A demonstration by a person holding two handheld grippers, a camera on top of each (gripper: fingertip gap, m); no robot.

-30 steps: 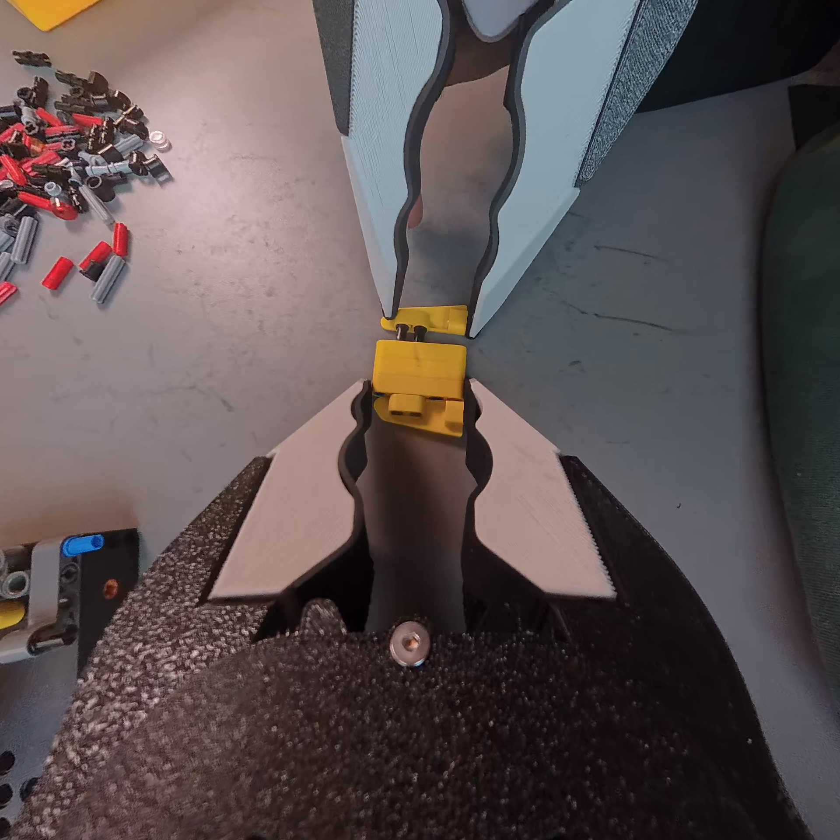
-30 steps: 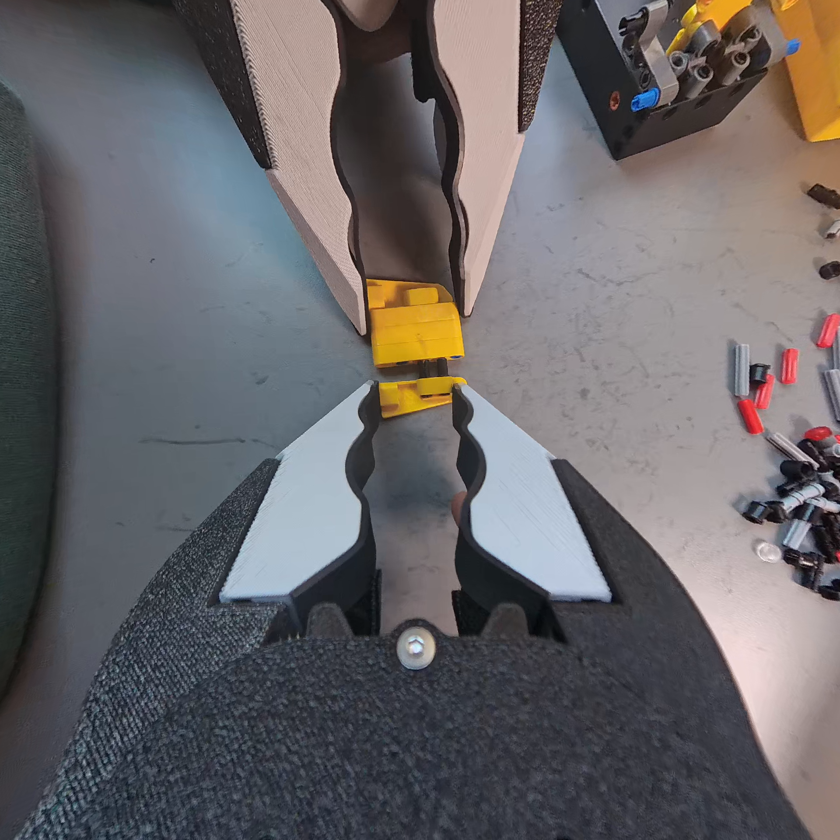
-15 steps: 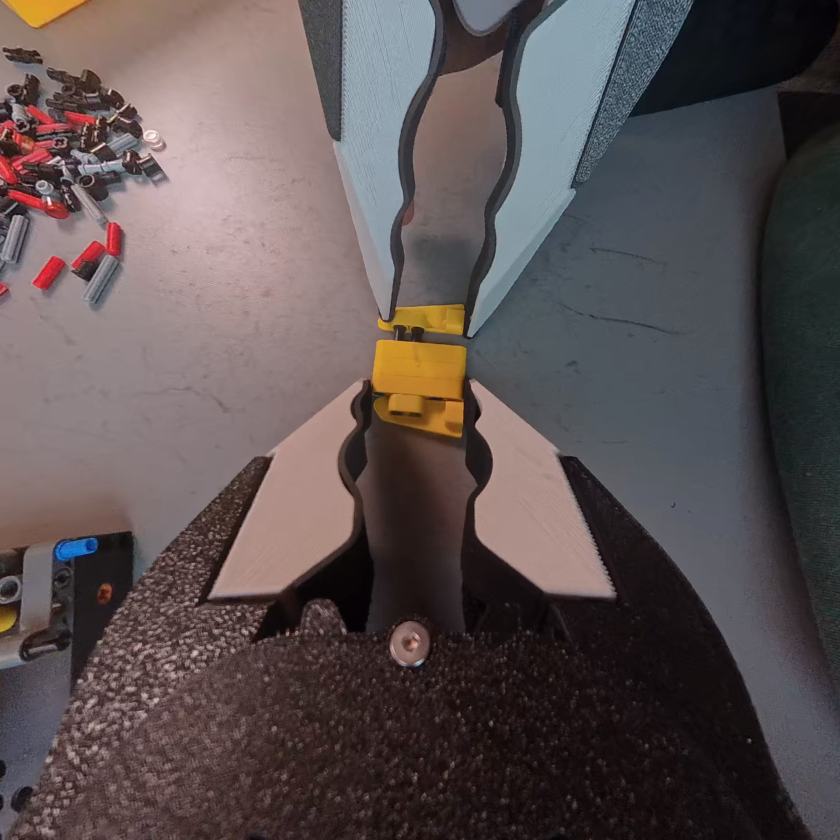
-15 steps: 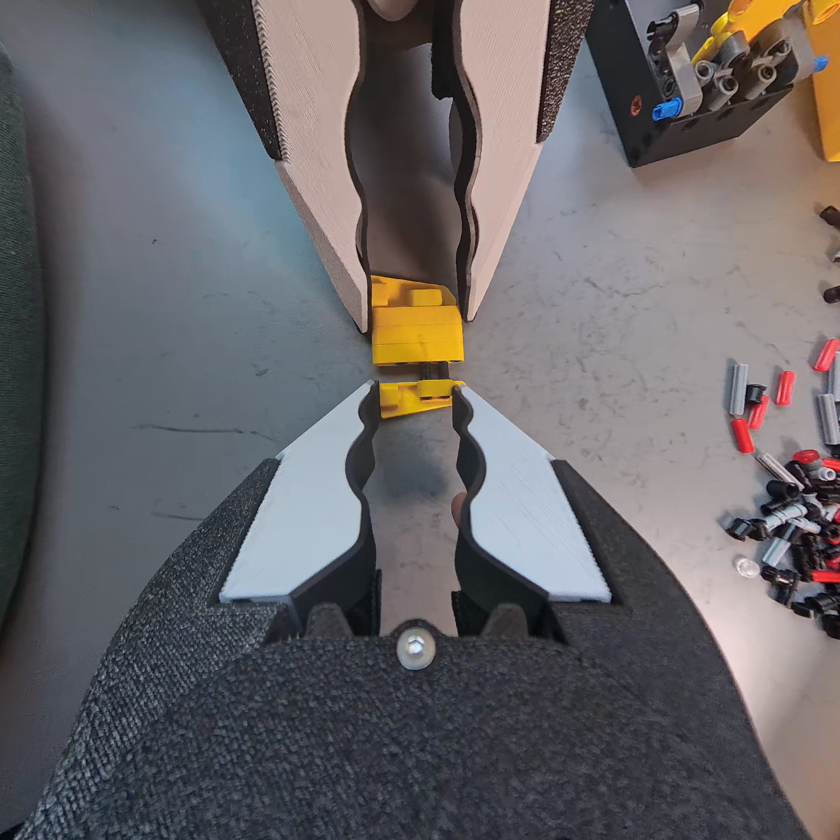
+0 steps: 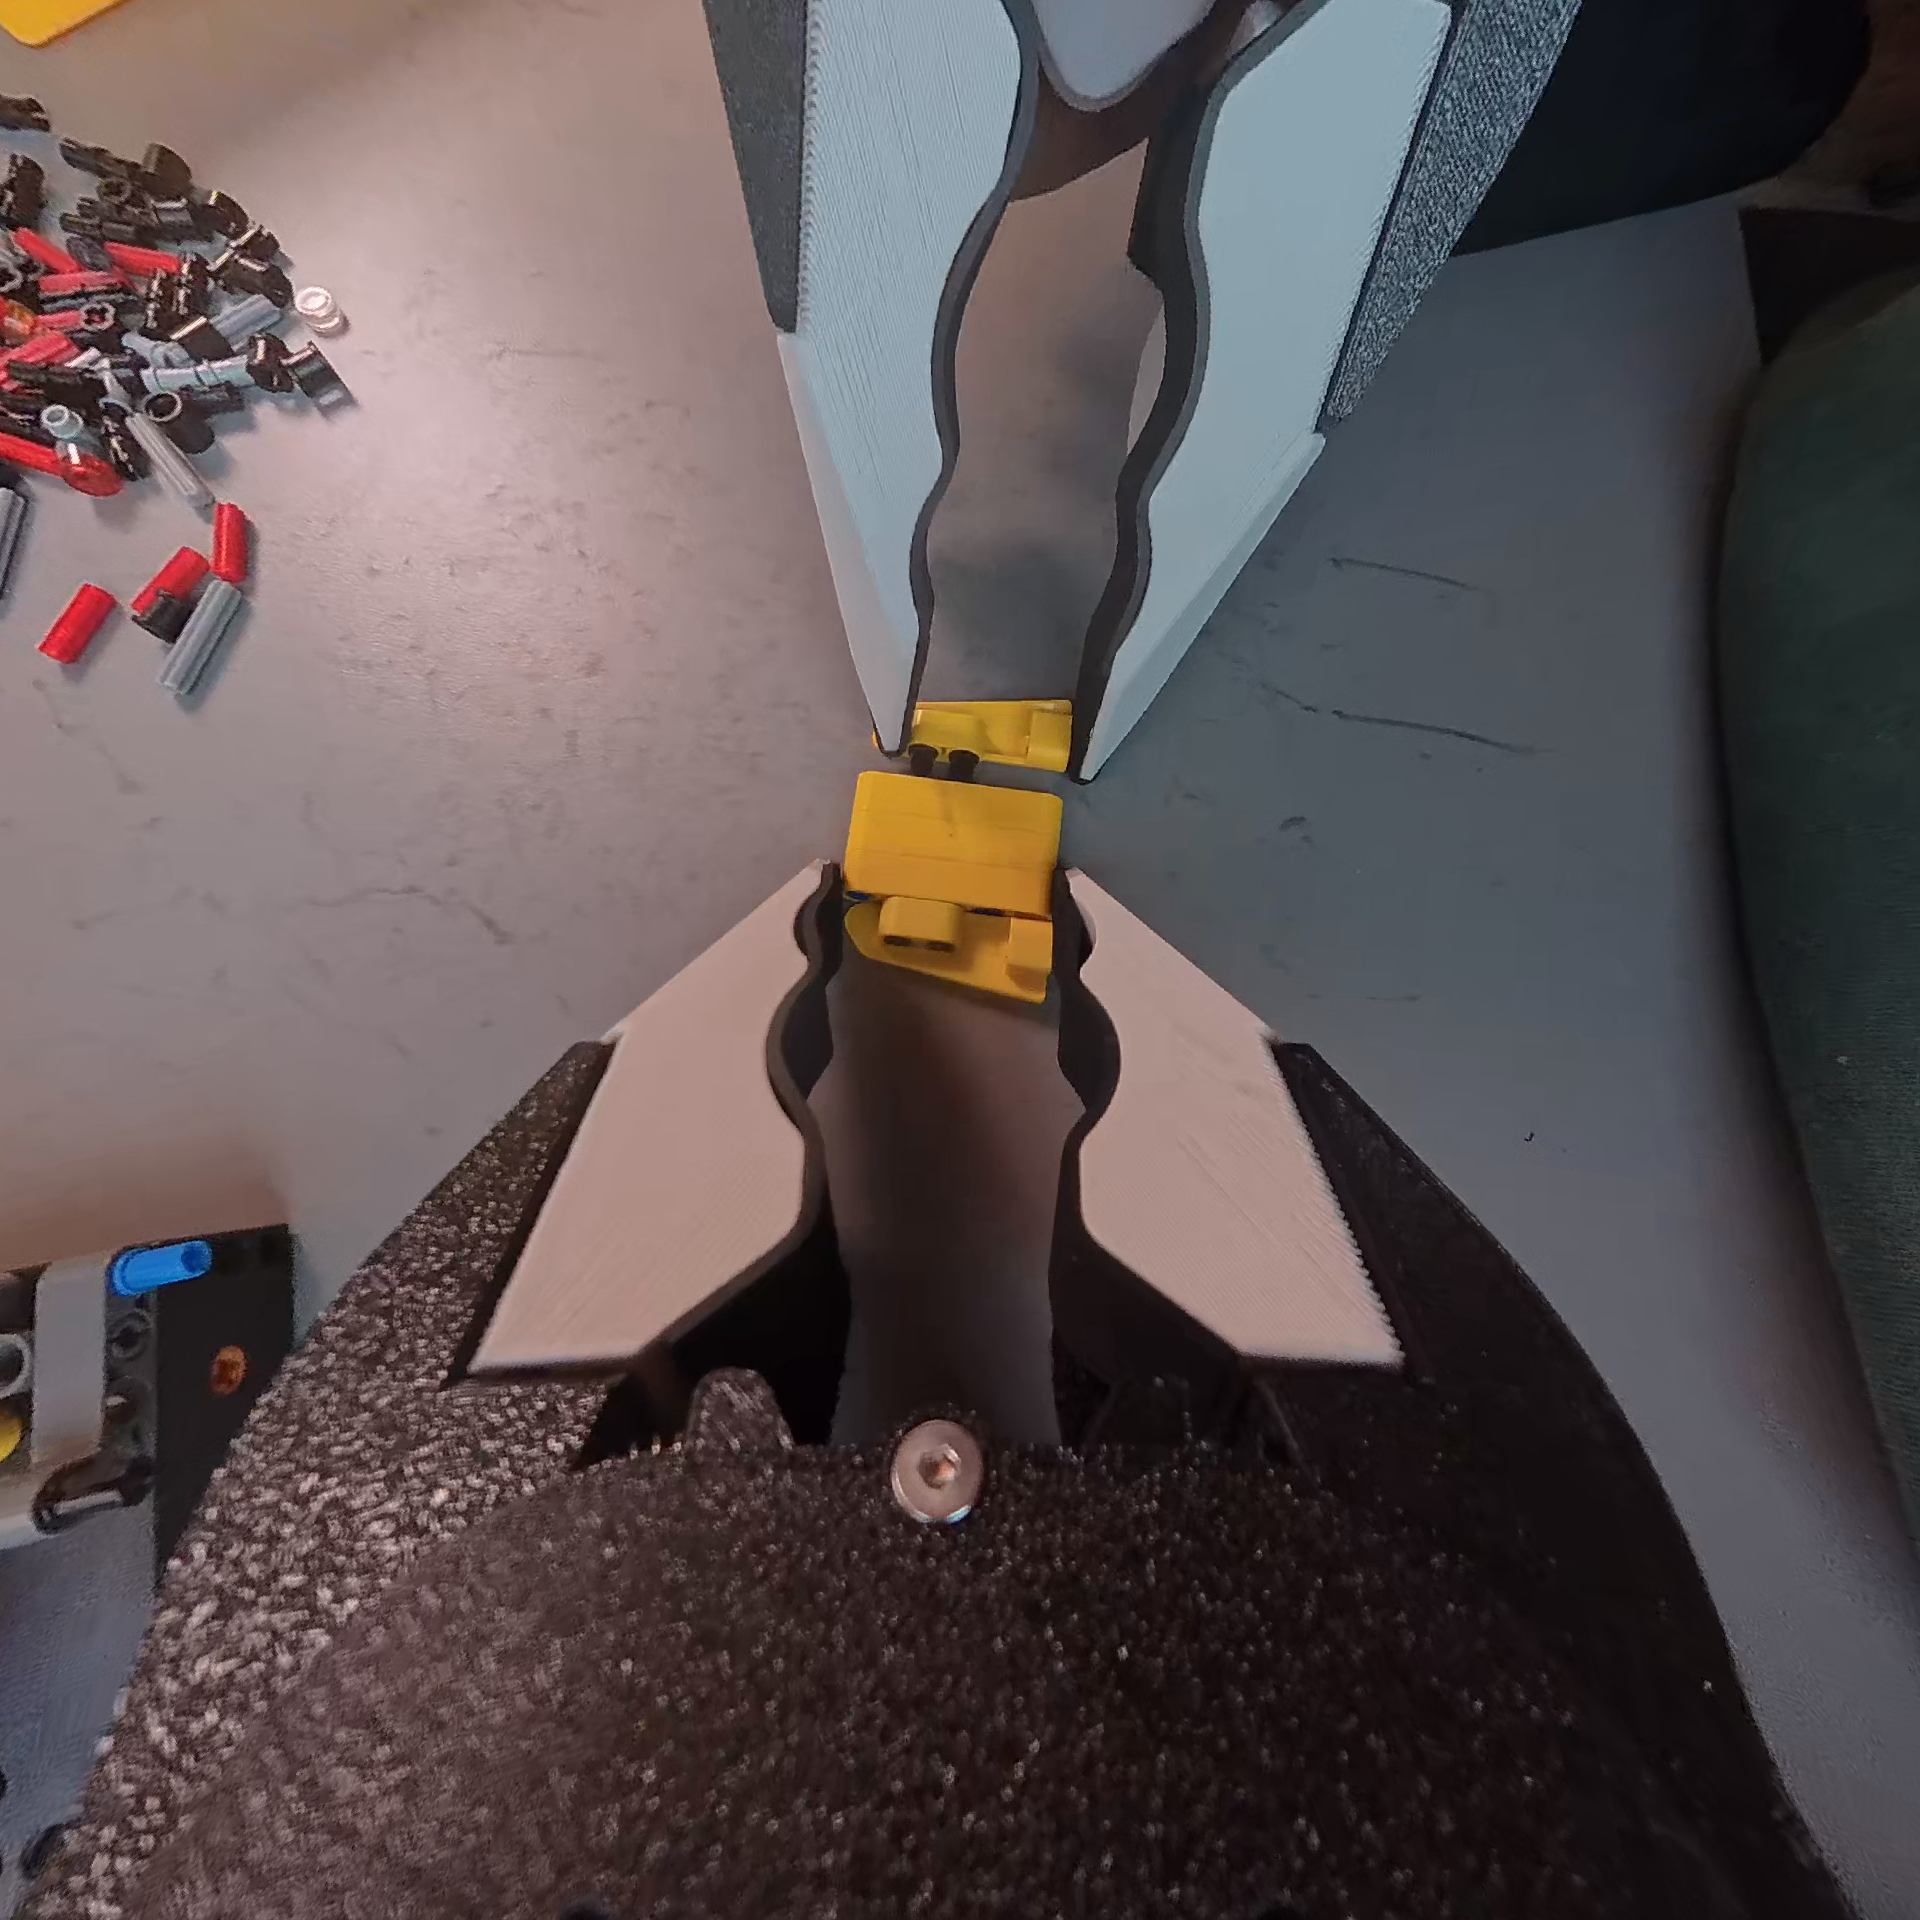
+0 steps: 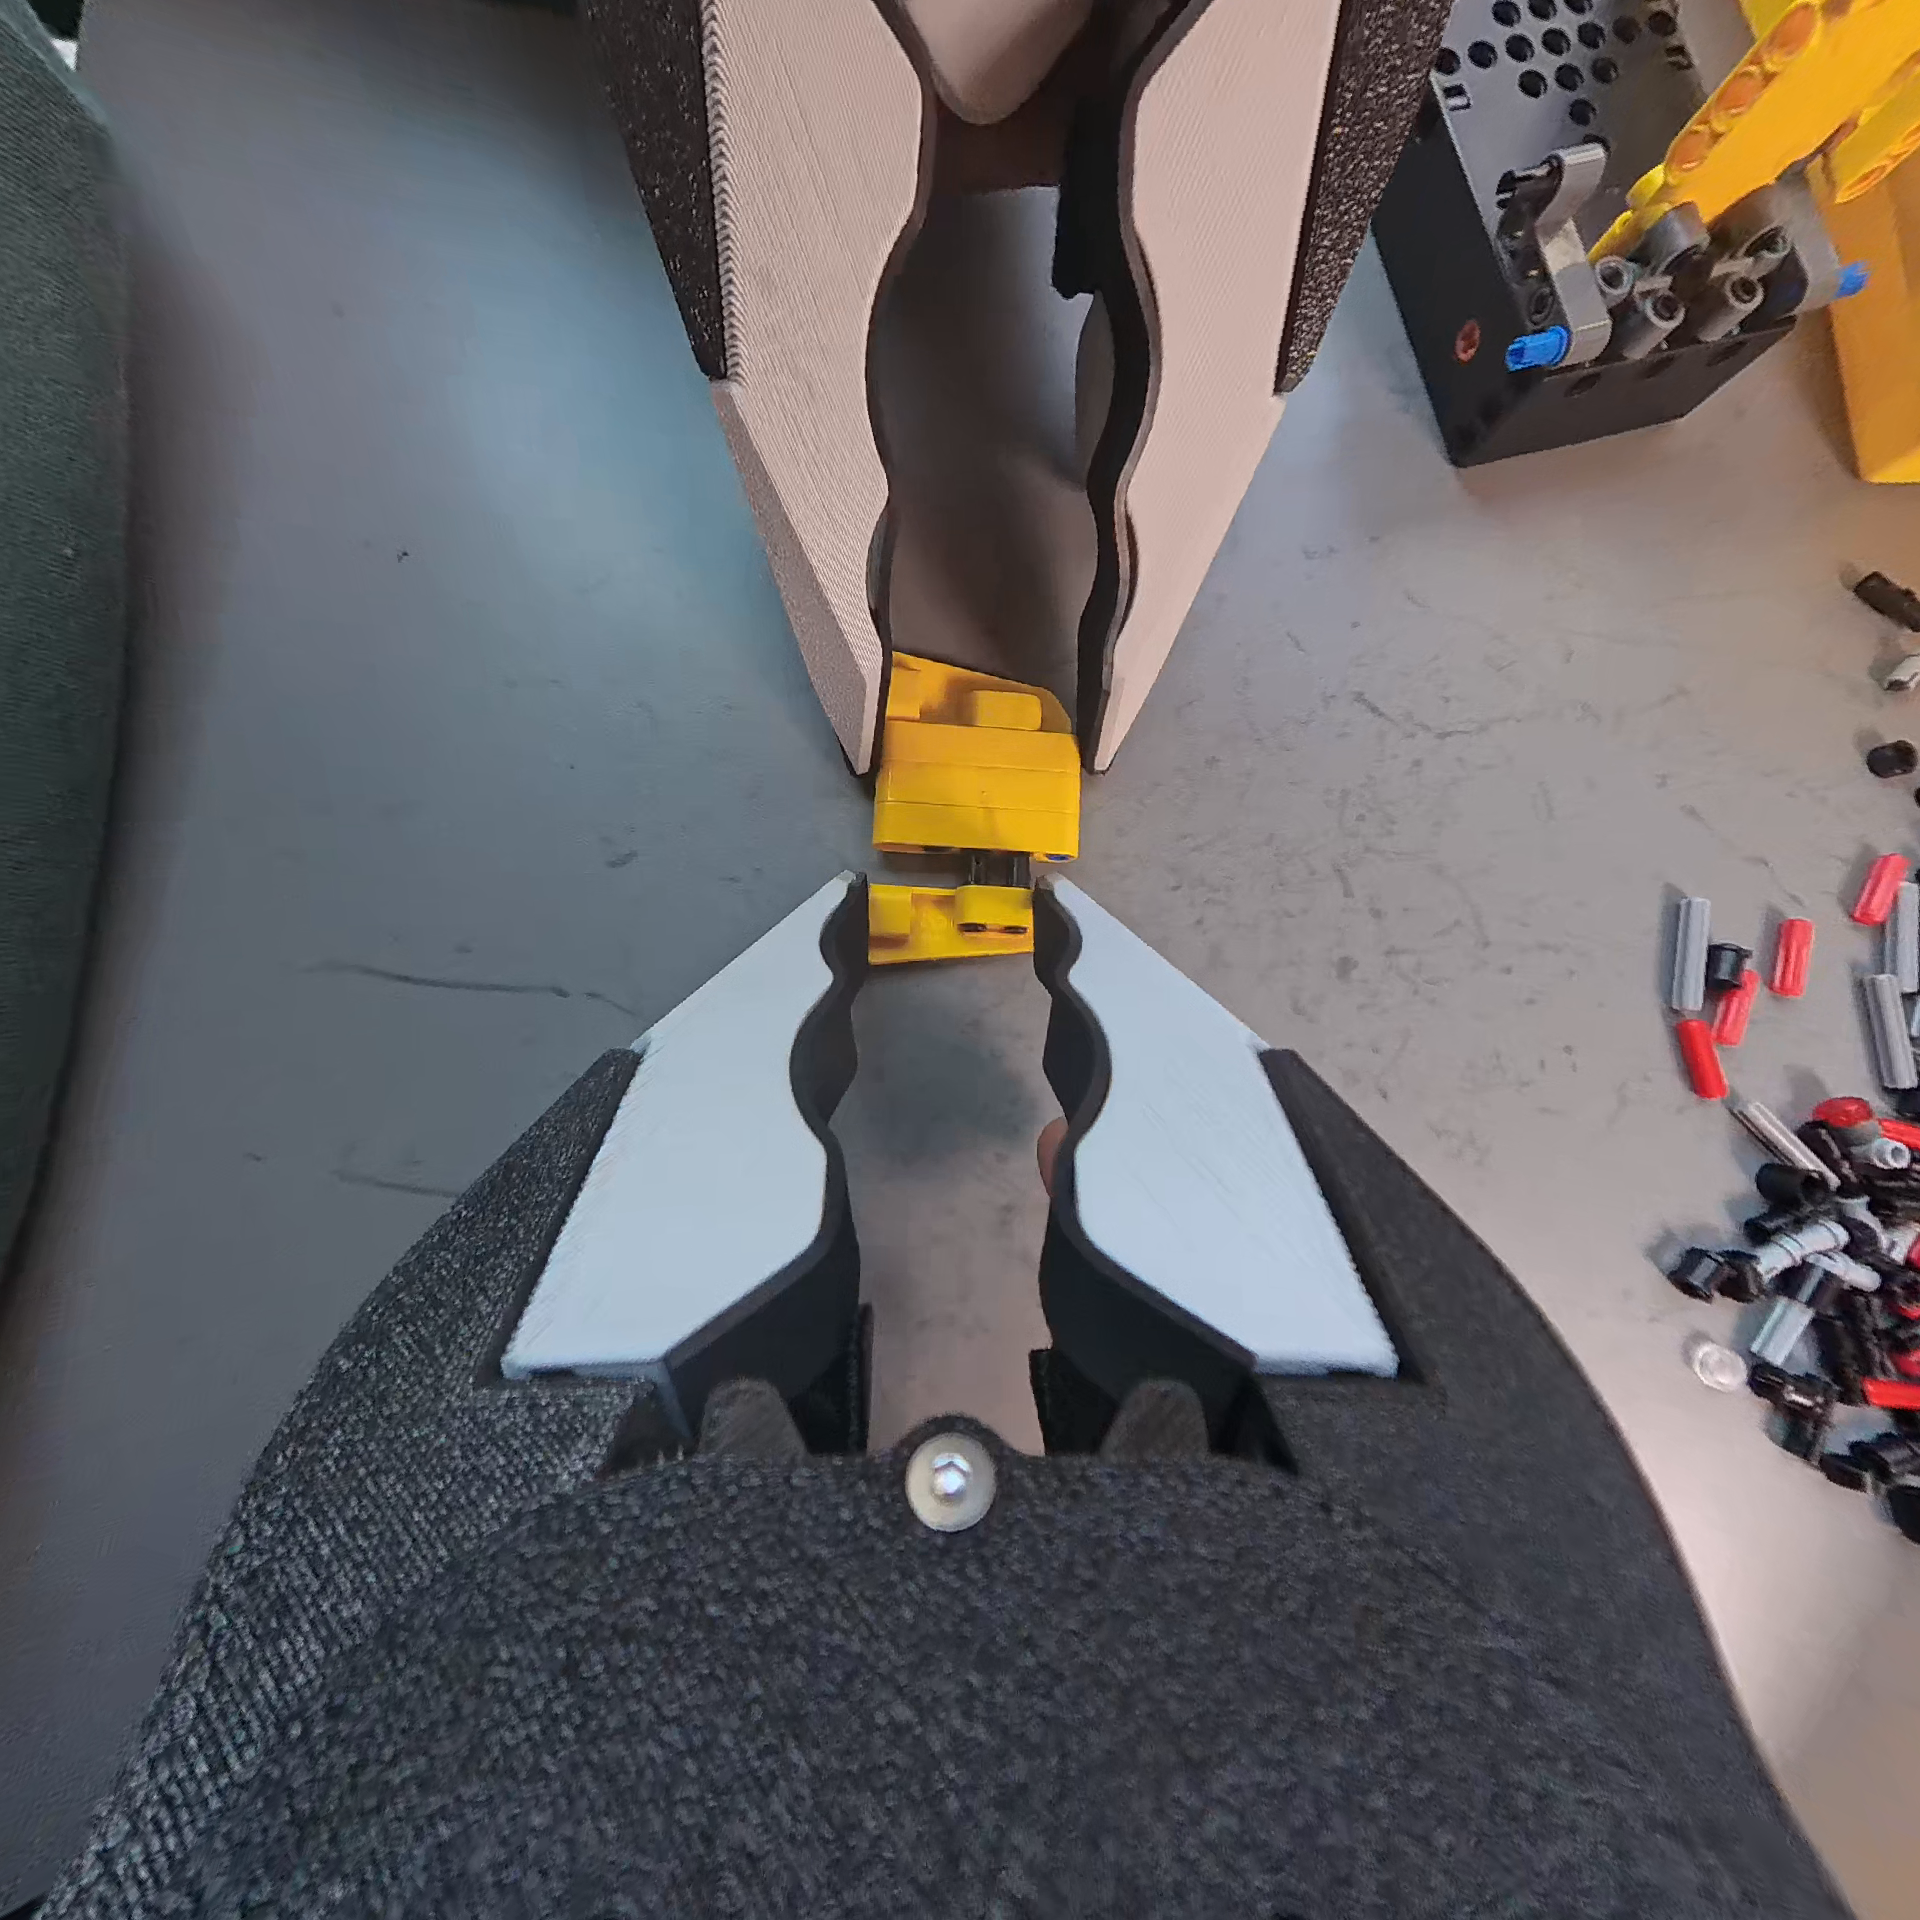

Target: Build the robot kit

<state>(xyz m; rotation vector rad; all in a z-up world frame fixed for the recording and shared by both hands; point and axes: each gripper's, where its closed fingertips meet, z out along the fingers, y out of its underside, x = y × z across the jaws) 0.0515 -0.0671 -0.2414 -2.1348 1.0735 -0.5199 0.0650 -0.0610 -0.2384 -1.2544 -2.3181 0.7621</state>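
L gripper (image 5: 951, 883) (grey-beige fingers): jaws narrow, clamped on the block (image 5: 954, 844), a thick yellow brick assy held by its two sides. R gripper (image 6: 951, 883) (pale blue fingers): jaws narrow, clamped on the plate (image 6: 951, 923), a thin yellow part carrying two black pins (image 6: 995, 868). The two grippers face each other tip to tip above the table (image 5: 468, 727). The block and the plate are just apart; the pins bridge most of the gap and their tips look to sit at or in the block's face. Whether they are seated cannot be told.

Judgement, step in hand: mating plate to block via the pins.

Procedure notes:
- Keep both grips firm; the plate is held only at the fingertips, so it may pivot under axial load.
- Align pin axes w/ the holes before pushing. In the right wrist view the pins sit right of the block's centre; check that offset matches the hole pos.
- Push straight along the pin axis, no twist. Keep the faces parallel so the gap closes evenly.
- Stop when the faces meet flush.

Surroundings: pile of loose parts (image 5: 114, 343), red, grey and black, well apart to one side; black box (image 6: 1538, 343) w/ a part-built assy on it, near the L gripper. Neither obstructs.
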